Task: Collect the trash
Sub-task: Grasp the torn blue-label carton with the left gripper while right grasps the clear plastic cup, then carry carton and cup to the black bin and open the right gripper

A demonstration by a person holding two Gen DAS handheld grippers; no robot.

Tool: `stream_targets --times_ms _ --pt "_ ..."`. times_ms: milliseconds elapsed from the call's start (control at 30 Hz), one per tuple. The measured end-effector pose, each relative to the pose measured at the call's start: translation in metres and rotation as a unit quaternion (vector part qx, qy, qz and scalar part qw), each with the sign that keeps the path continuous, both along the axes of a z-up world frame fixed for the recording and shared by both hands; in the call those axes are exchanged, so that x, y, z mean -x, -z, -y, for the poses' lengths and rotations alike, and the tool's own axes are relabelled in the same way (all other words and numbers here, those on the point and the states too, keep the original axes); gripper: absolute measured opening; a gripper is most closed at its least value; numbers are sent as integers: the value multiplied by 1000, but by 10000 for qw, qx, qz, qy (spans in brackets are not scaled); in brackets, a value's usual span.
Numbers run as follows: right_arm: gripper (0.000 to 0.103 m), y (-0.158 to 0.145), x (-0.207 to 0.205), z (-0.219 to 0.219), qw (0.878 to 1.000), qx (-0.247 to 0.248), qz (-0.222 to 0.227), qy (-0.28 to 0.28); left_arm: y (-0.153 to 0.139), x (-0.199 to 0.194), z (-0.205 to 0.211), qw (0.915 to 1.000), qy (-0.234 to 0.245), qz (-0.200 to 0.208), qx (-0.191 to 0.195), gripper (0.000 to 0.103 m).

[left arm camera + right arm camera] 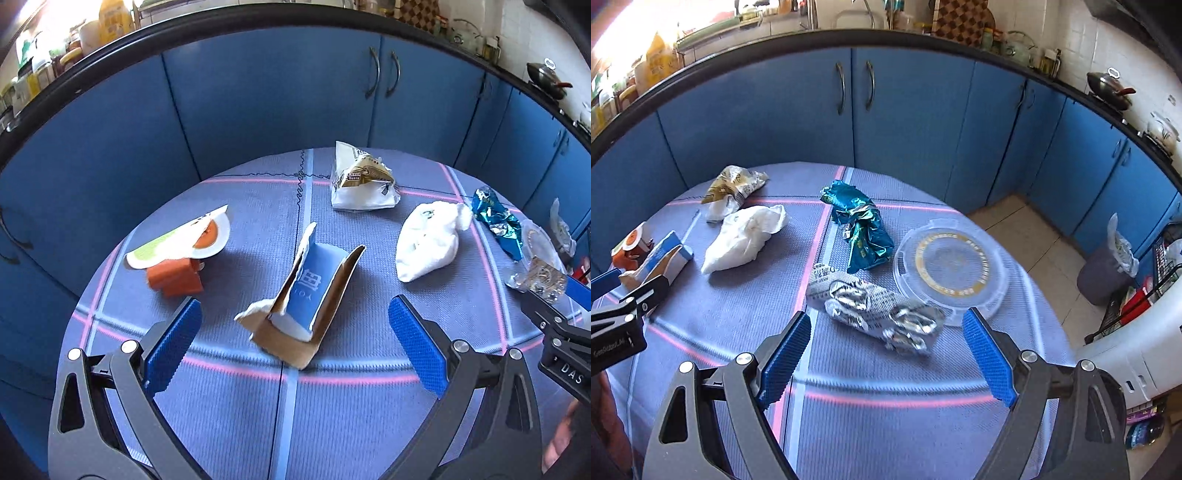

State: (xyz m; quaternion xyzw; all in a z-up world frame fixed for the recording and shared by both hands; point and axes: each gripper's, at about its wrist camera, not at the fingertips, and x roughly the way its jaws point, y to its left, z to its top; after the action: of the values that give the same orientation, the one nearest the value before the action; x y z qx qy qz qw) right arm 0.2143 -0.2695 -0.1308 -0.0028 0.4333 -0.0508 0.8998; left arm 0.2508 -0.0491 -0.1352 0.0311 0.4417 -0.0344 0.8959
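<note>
Lying scattered over a round table, pieces of trash are framed by two wide-spread grippers, neither holding anything.

In the left wrist view a torn blue-and-brown carton point(308, 295) is seen tilted at the centre, just ahead of the gap of the left gripper point(295, 347), whose blue pads point(173, 347) are set well apart. An orange carton with a round lid point(177, 258) is placed at ten o'clock, a white-and-gold wrapper point(364, 184) at twelve, a crumpled white tissue point(430, 240) at two, and a teal foil wrapper point(496, 218) beyond it. In the right wrist view a crumpled silver foil pack point(882, 310) is found just ahead of the parted fingers of the right gripper point(886, 363), touching a clear plastic lid point(951, 266) at one o'clock. The checked tablecloth point(886, 424) is backed by blue cabinets point(912, 110).
</note>
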Motion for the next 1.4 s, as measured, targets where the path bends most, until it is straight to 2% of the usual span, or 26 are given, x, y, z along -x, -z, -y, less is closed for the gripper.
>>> stream_targets --times_ms 133,200,233,267,333,367,400,567,900,1400 --pt "82 5 -6 -6 10000 37 -40 -79 4 -6 2 10000 29 -14 -10 95" --pt "82 7 -7 -8 9999 77 -26 -122 8 -9 -1 9999 8 -106 -4 81" --pt "78 8 -8 -9 9999 83 -23 -127 11 -12 -3 9998 -9 -183 19 75" --pt "73 9 -8 -10 9999 76 -29 -136 12 -13 -4 9997 -14 -226 78 72" --pt "51 10 -7 -11 9998 17 -62 -181 11 -13 -8 9998 -46 -176 102 58" --pt "43 9 -6 -11 9998 -29 -63 -202 9 -12 -8 9998 -19 -158 110 46" --pt "28 9 -5 -11 9997 -44 -66 -231 8 -11 -9 9998 -16 -169 128 41" --pt "10 1 9 -17 9987 -177 -4 -476 0 0 -8 9998 56 -83 195 35" --pt "8 -33 51 -12 9976 -310 245 -570 -34 33 -2 9992 170 222 293 35" --pt "8 -96 114 1 9954 -186 823 -453 -90 93 10 9962 348 743 286 35"
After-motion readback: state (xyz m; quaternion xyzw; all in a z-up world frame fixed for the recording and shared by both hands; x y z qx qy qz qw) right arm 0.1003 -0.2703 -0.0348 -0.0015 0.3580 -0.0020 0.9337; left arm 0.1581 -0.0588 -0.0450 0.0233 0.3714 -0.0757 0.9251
